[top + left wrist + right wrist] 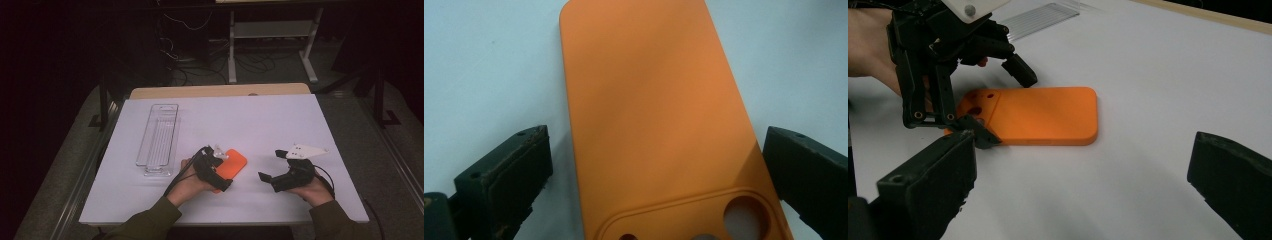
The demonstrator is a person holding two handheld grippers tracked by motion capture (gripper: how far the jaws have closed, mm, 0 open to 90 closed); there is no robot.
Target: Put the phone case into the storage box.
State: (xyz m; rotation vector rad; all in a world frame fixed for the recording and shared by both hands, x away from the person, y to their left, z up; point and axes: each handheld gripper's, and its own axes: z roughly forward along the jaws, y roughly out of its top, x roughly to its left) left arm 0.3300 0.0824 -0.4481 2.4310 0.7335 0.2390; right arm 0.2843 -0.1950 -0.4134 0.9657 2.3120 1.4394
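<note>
A white worktop [280, 125] carries a clear plastic tray [159, 137] at its left and an orange phone case [233, 164] lying flat near the middle. The left gripper [214, 167] straddles the case's camera end, jaws spread and not gripping. The right gripper [272, 165] sits apart, jaws released.

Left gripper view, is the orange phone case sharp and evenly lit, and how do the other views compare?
Left gripper view: the orange phone case is soft, with a pale sheen. Right gripper view: case crisper, near jaws blurred. High view: white table bright, surroundings dark.
</note>
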